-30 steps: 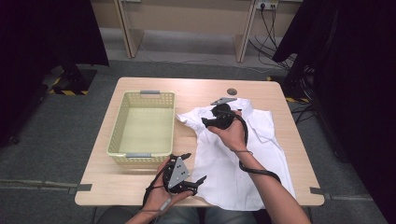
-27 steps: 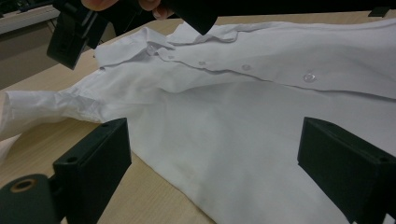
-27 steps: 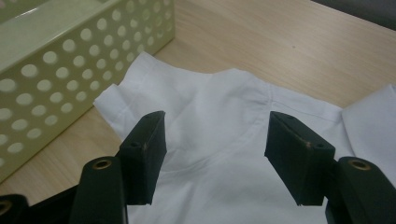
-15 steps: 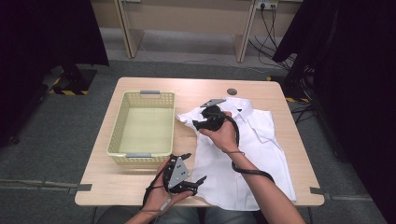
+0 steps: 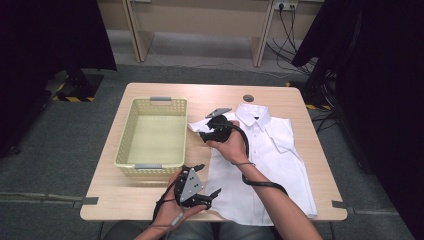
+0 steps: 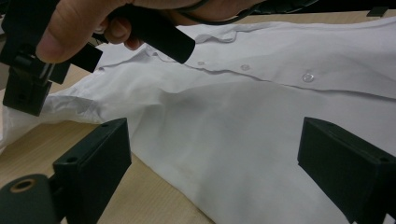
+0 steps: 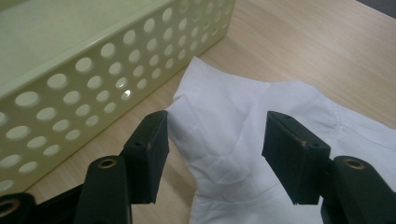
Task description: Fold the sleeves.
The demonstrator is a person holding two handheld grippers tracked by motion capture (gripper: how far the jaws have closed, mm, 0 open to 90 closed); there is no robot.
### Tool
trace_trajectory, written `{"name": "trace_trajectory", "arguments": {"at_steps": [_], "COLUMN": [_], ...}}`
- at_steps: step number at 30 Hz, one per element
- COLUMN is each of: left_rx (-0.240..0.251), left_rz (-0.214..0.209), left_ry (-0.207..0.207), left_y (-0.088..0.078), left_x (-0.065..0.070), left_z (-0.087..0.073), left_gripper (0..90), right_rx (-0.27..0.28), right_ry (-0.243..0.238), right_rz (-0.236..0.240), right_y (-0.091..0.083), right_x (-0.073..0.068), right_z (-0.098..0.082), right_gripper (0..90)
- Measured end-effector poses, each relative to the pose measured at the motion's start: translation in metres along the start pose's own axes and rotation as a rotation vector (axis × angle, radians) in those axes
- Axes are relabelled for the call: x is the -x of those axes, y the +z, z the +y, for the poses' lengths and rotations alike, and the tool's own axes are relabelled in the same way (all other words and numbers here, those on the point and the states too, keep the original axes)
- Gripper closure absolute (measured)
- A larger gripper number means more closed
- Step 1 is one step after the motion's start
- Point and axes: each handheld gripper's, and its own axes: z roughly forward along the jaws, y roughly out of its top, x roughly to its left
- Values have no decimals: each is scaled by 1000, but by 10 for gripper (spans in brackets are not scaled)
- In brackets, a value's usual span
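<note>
High view — white shirt flat, buttoned, sleeve crumpled.

White shirt, yellow basket, pale wood

My jaws are black; the shirt is plain white with clear buttons, the basket pale yellow with round holes, the table light wood grain.

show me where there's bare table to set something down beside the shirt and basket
Bare patches of the light wooden table: the far strip beyond the pale yellow perforated plastic basket, the near left corner, and a narrow right edge. The white button-up shirt covers the right half; the gap between shirt sleeve and basket is crowded by the right gripper.
</note>
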Motion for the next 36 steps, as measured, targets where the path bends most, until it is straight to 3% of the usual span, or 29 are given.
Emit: {"name": "trace_trajectory", "arguments": {"at_steps": [4,15,20,25,29,36], "left_rx": [1,-1,-1,-1,0,0], "left_rz": [-1,-2,-2,-3,-3,-4], "left_ry": [-1,2,2,1,1,2], "left_y": [0,0,0,0,0,0], "left_x": [0,0,0,0,0,0], "left_z": [0,0,0,0,0,0], "left_gripper": [90,90,89,89,89,89], "right_rx": [-7,-30,-43,-56,-51,22], "right_ry": [-34,-48,-77,-96,-82,-11], "right_rz": [11,15,20,21,28,37], "right_y": [6,12,18,21,19,5], "right_x": [-5,-9,-12,-14,-12,-1], "right_z": [0,1,1,0,0,-2], "right_gripper": [447,480,587,762,839,843]}}
